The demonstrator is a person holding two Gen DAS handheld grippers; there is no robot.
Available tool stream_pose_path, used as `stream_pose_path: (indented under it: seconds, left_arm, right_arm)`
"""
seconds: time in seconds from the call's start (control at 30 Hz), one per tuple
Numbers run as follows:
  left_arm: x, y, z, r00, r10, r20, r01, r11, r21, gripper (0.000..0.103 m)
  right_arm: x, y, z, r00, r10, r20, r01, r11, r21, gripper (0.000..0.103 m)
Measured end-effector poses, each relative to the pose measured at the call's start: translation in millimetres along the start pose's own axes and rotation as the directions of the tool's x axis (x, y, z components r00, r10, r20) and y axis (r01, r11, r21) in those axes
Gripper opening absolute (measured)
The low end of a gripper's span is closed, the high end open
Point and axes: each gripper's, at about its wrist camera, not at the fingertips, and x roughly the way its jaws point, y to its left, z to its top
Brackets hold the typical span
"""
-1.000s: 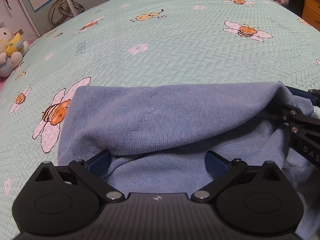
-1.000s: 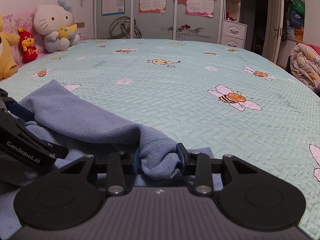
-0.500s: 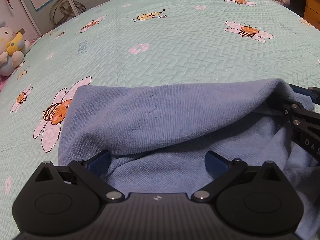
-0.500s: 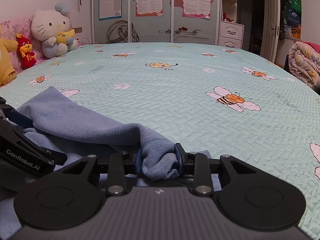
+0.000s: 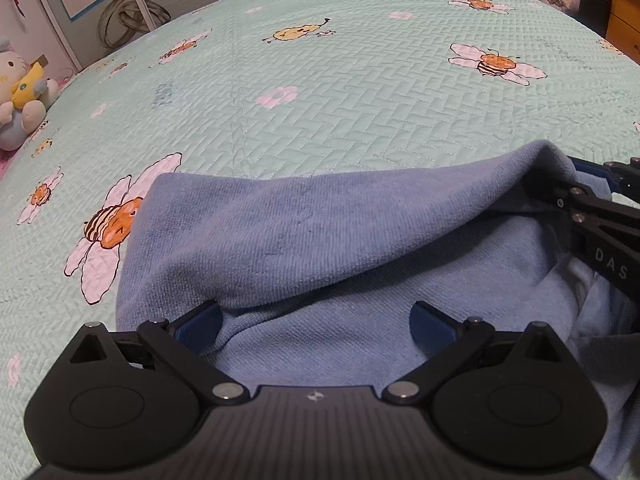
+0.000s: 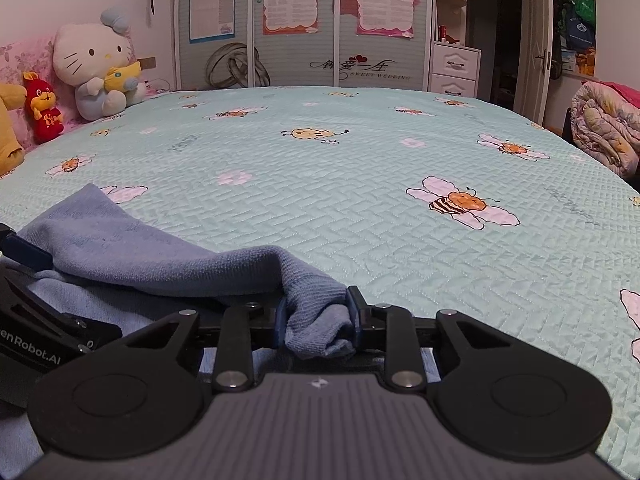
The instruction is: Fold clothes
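A blue terry cloth garment (image 5: 304, 236) lies on the mint bedspread (image 5: 320, 92), its far part folded back over the near part. My left gripper (image 5: 316, 322) is open just above the cloth's near layer, holding nothing. My right gripper (image 6: 316, 318) is shut on a bunched corner of the blue cloth (image 6: 160, 256) and lifts that corner a little off the bed. The right gripper also shows at the right edge of the left wrist view (image 5: 576, 204), and the left gripper's body shows at the left edge of the right wrist view (image 6: 28, 320).
Plush toys, among them a Hello Kitty (image 6: 96, 68), sit along the bed's left edge. A wardrobe with posters (image 6: 304, 24) stands behind the bed. A rolled quilt (image 6: 604, 128) lies at the right. A wooden cabinet (image 5: 624, 16) stands by the right side.
My right gripper has raised the held corner slightly, so the folded layer slopes up more to the right. The left gripper has stayed open in place.
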Motion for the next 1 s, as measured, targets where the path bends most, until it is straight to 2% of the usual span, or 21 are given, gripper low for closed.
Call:
stream_pose_path:
  seconds: [0.13, 0.23, 0.3, 0.4, 0.53, 0.6, 0.7, 0.77, 0.87, 0.9, 0.97, 1.0]
  left_arm:
    - [-15, 4, -2, 1.0, -0.017, 0.019, 0.018, 1.0, -0.024, 0.102]
    - [-39, 22, -14, 0.992, -0.072, 0.102, 0.081, 0.993, -0.086, 0.102]
    - [-53, 36, -27, 0.984, -0.094, 0.149, 0.114, 0.985, -0.131, 0.102]
    - [-63, 61, -53, 0.98, -0.097, 0.174, 0.133, 0.968, -0.214, 0.102]
    - [-65, 86, -81, 0.979, -0.105, 0.173, 0.155, 0.94, -0.304, 0.102]
    - [-60, 92, -90, 0.981, -0.126, 0.149, 0.169, 0.931, -0.324, 0.102]
    - [-47, 92, -98, 0.982, -0.158, 0.106, 0.185, 0.927, -0.327, 0.102]
    - [-41, 90, -102, 0.98, -0.178, 0.09, 0.198, 0.926, -0.322, 0.102]
    - [-34, 90, -106, 0.976, -0.205, 0.072, 0.218, 0.919, -0.329, 0.102]
    - [-32, 92, -107, 0.973, -0.217, 0.075, 0.229, 0.912, -0.339, 0.102]
    - [-31, 96, -108, 0.968, -0.234, 0.086, 0.25, 0.9, -0.357, 0.102]
    - [-30, 99, -109, 0.966, -0.243, 0.091, 0.26, 0.894, -0.366, 0.102]
  right_arm:
    - [-7, -1, 2, 0.999, -0.027, 0.025, 0.027, 1.0, -0.006, 0.022]
    - [-18, -4, 4, 0.996, -0.065, 0.053, 0.066, 0.998, -0.016, 0.019]
    - [-28, -8, 6, 0.993, -0.092, 0.078, 0.094, 0.995, -0.018, 0.018]
    - [-49, -17, 10, 0.984, -0.132, 0.121, 0.134, 0.991, -0.011, 0.017]
    - [-76, -32, 9, 0.966, -0.206, 0.154, 0.21, 0.978, -0.011, 0.017]
    - [-80, -44, 4, 0.962, -0.244, 0.123, 0.245, 0.969, 0.003, 0.017]
    - [-71, -66, -7, 0.97, -0.245, -0.004, 0.245, 0.969, 0.045, 0.018]
    - [-72, -79, -15, 0.982, -0.183, -0.055, 0.189, 0.975, 0.12, 0.018]
    - [-94, -74, -16, 0.991, -0.125, -0.048, 0.129, 0.985, 0.117, 0.024]
    - [-103, -69, -14, 0.994, -0.108, -0.032, 0.111, 0.988, 0.104, 0.03]
    - [-123, -56, -6, 0.997, -0.071, 0.034, 0.068, 0.995, 0.07, 0.048]
    - [-131, -47, -2, 0.997, -0.045, 0.062, 0.042, 0.998, 0.043, 0.062]
